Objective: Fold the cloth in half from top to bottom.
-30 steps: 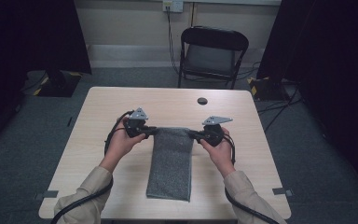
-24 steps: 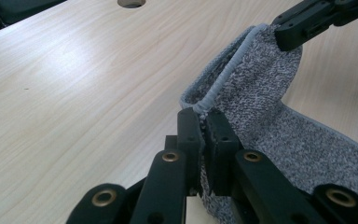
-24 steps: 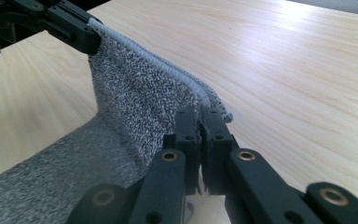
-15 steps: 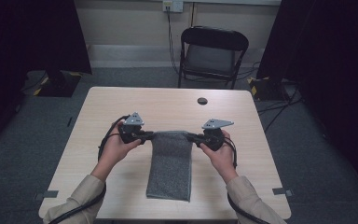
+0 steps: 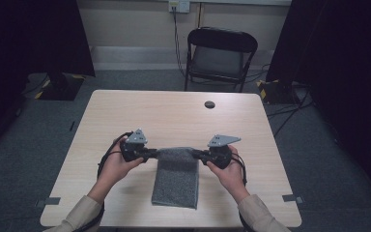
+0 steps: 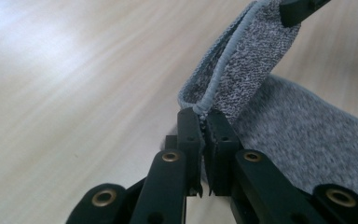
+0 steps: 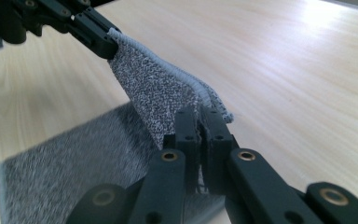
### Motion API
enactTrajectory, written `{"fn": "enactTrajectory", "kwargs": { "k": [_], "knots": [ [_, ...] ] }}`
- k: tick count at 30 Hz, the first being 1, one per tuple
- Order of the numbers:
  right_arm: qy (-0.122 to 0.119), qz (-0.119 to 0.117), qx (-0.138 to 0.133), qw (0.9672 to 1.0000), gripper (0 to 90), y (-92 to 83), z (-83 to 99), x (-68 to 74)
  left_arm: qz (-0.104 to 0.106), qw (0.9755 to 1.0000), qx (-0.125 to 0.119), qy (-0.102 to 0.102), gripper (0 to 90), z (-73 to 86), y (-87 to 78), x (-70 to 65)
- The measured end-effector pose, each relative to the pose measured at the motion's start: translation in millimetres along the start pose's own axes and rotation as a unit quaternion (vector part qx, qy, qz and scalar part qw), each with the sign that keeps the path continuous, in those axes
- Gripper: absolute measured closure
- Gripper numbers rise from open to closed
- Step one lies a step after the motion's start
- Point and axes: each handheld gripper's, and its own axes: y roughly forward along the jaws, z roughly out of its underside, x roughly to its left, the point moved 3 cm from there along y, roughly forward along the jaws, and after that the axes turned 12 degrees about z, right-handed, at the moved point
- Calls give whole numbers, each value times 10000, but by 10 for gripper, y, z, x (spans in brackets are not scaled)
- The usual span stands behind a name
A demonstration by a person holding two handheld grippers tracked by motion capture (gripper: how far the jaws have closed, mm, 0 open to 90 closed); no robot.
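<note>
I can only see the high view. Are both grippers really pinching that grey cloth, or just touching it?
Observer: Really pinching. In the left gripper view, the left gripper is shut on the hemmed corner of the grey cloth.
Operator: And the other one?
Observer: Same. In the right gripper view, the right gripper has its jaws clamped on the opposite corner.
Operator: Is the cloth flat on the table?
Observer: Not the far edge. Up close, it rises off the table in a stretched strip between the two grippers, while the rest lies flat.
</note>
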Motion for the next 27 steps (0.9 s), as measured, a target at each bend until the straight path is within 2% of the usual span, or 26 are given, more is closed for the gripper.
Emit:
{"fn": "enactTrajectory", "kwargs": {
  "k": [7,11,15,20,23,27],
  "knots": [
    [-25,-149,193,9997,872,-7,265,153,295,9991,88,-276,859,303,139,-134],
    [-34,-235,379,9990,871,9,455,204,402,9985,248,-270,857,400,221,-203],
    [-105,-222,483,9985,867,29,570,218,450,9982,292,-283,855,422,281,-232],
    [-90,-149,504,9986,867,64,581,172,419,9982,275,-340,851,392,323,-197],
    [-10,-116,504,9987,867,110,577,113,378,9983,298,-330,848,355,359,-146],
    [-17,-38,526,9986,866,201,522,-2,337,9982,272,-419,847,289,424,-15]
  ]
}}
